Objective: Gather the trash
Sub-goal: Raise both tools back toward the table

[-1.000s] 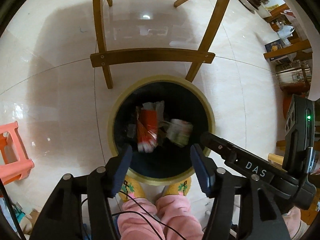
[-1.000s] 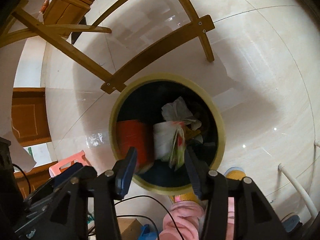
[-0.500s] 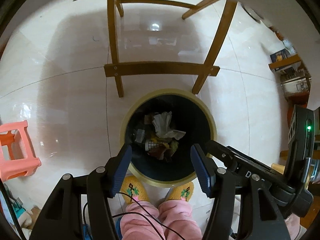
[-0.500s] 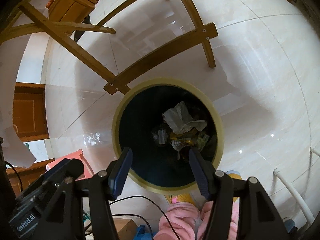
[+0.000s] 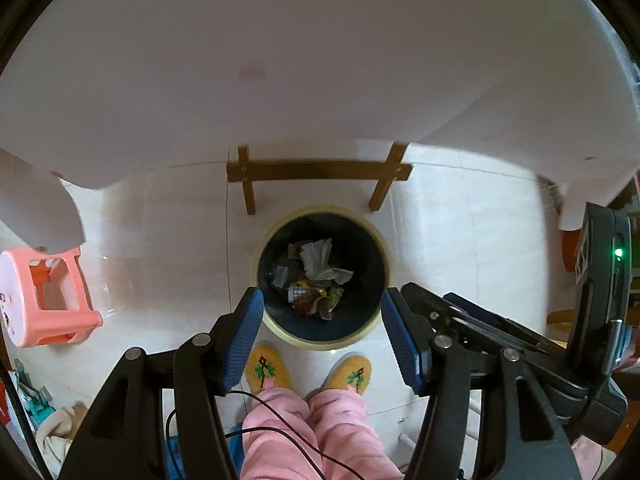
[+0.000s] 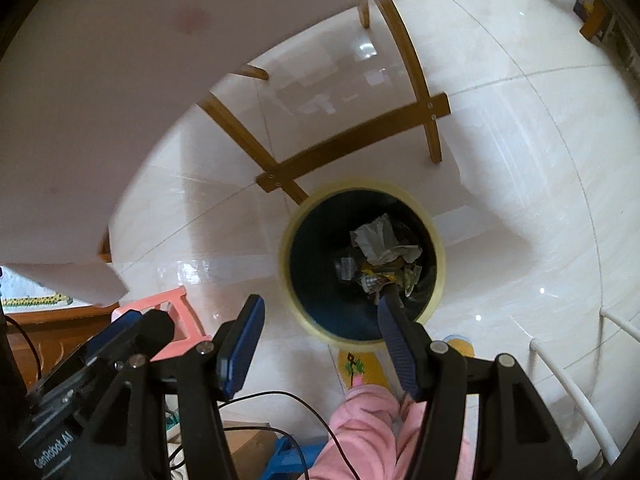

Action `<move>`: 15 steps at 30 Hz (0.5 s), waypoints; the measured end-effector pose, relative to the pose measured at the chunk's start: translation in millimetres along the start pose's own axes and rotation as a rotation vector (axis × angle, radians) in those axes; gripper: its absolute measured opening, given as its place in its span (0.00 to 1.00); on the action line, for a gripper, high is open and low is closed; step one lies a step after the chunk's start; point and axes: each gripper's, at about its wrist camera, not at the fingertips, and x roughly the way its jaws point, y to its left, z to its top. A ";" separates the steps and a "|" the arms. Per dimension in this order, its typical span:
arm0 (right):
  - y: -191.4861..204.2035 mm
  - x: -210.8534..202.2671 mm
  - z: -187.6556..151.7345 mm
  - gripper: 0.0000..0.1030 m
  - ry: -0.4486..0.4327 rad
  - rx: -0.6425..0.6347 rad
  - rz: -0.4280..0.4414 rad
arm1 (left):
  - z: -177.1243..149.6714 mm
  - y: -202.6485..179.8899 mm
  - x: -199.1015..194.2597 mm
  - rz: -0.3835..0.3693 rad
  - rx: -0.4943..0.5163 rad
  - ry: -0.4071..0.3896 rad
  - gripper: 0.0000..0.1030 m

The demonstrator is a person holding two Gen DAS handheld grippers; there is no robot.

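Left wrist view: we hold the left tongs (image 5: 322, 336) with the jaws wide apart and nothing between them, above a round bin (image 5: 376, 236) with a yellow rim that stands on the tiled floor (image 5: 472, 240). The trash (image 5: 318, 276), crumpled white paper over coloured wrappers, lies at the bottom of the bin. Yellow slippers (image 5: 266, 370) and pink trousers (image 5: 304, 436) show just below the rim. A pale surface (image 5: 320, 72) fills the upper half; a wooden frame (image 5: 316, 172) stands under it, just behind the bin. A pink stool (image 5: 52, 300) sits at the left. The right-hand device (image 5: 520, 344) shows at the right edge.

Right wrist view: the right tongs (image 6: 320, 330) are likewise spread and hold nothing. Bin (image 6: 288, 272), with trash (image 6: 380, 256) inside, lies ahead of the right finger (image 6: 394, 332). Wooden frame (image 6: 352, 144) touches the far rim or stands just behind it; we cannot tell which. Surface (image 6: 120, 80) covers the upper left; stool (image 6: 176, 304) shows beneath it.
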 end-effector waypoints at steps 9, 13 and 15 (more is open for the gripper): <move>30.6 -85.0 0.6 0.58 -0.053 -0.093 -0.007 | -0.8 -18.5 -100.7 -0.008 0.025 -0.085 0.58; 42.7 -124.1 -3.1 0.58 -0.069 -0.125 0.005 | -3.7 -21.6 -145.8 -0.001 0.030 -0.117 0.58; 49.3 -142.2 -5.5 0.58 -0.084 -0.146 0.013 | -3.6 -23.2 -169.5 0.004 0.031 -0.138 0.58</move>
